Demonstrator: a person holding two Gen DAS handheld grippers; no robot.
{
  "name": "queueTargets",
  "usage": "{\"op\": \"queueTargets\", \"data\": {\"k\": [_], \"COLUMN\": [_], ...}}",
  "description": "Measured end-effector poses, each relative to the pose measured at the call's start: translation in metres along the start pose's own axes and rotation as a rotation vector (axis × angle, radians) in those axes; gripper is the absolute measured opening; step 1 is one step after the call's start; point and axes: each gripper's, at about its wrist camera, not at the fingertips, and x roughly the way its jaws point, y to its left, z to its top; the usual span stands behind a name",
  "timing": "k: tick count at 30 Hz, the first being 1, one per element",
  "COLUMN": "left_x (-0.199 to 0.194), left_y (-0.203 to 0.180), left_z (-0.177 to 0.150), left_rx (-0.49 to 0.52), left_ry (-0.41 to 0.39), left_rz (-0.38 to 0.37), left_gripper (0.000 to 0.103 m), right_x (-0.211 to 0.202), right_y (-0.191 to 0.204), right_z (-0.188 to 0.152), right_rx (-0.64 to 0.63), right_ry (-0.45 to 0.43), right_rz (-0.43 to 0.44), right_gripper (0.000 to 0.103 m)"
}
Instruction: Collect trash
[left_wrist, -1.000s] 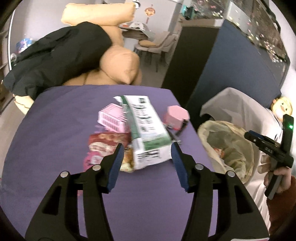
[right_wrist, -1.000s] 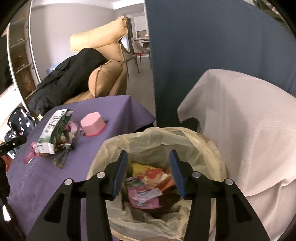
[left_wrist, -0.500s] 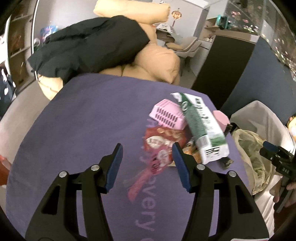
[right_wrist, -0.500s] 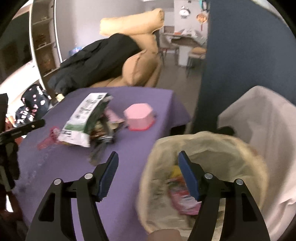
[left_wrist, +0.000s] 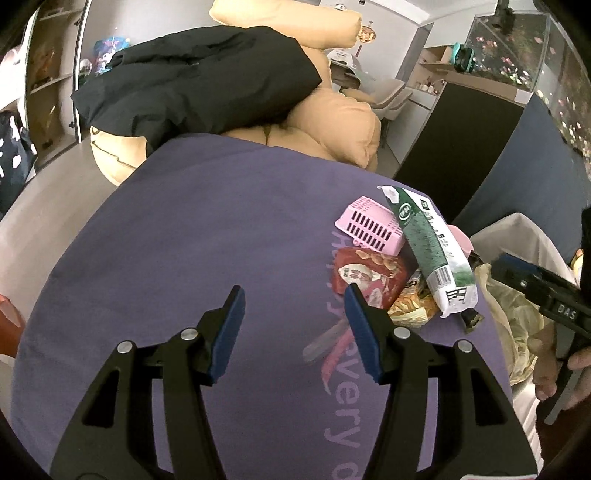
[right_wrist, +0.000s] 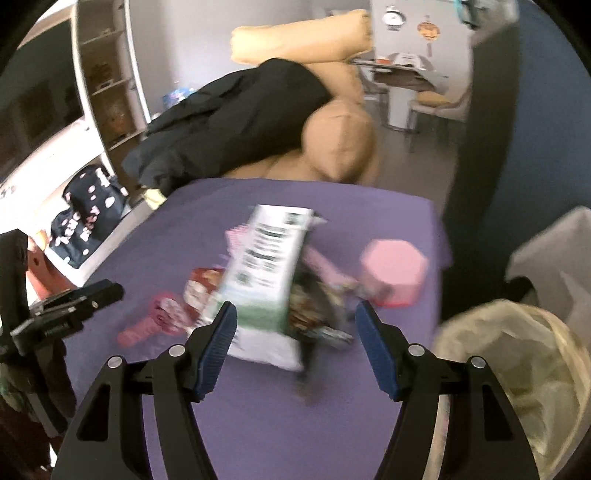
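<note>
Both my grippers, left and right, have fingers spread and empty. Trash pile sits right of centre on the purple worktop; right view's blurry, bin cut off lower right.

Bare purple tablecloth lies open left of the litter; the green-and-white packet, pink slotted basket and red snack wrapper crowd its right edge beside the cream-lined bin.
</note>
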Motion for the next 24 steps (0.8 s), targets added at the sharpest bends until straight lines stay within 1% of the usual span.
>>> {"op": "queueTargets", "data": {"k": [3,5,7,9,12,13,16,18,21,24], "left_x": [0.001,0.002,0.004,0.006,0.009,0.01,0.013,0.013,0.014,0.017], "left_y": [0.004,0.007,0.01,0.013,0.015,0.015,0.012,0.007,-0.004,-0.019], "left_z": [0.0,0.0,-0.001,-0.001,-0.003,-0.003,-0.003,-0.003,-0.004,-0.006], "left_rx": [-0.001,-0.003,-0.014,-0.026,-0.036,-0.036,-0.024,-0.009,0.034,0.099], "left_ry": [0.005,0.006,0.008,0.014,0.026,0.03,0.034,0.034,0.033,0.047], "left_rz": [-0.011,-0.02,-0.03,-0.039,-0.049,-0.053,-0.075,-0.102,-0.13,-0.139], "left_gripper": [0.054,0.054,0.054,0.054,0.054,0.054,0.054,0.054,0.054,0.054], "right_x": [0.013,0.026,0.041,0.053,0.066,0.066,0.06,0.05,0.031,0.01], "right_y": [0.014,0.017,0.017,0.016,0.016,0.016,0.013,0.01,0.001,-0.006], "right_z": [0.013,0.023,0.032,0.036,0.038,0.036,0.028,0.022,0.014,0.003], "right_rx": [-0.017,-0.008,0.021,0.035,0.02,0.018,0.005,0.012,0.054,0.097], "right_ry": [0.008,0.02,0.054,0.078,0.086,0.087,0.082,0.064,0.02,-0.023], "right_rz": [-0.035,-0.032,-0.026,-0.023,-0.032,-0.026,0.009,-0.004,-0.01,-0.016], "right_gripper": [0.063,0.063,0.063,0.063,0.062,0.057,0.051,0.049,0.048,0.048]}}
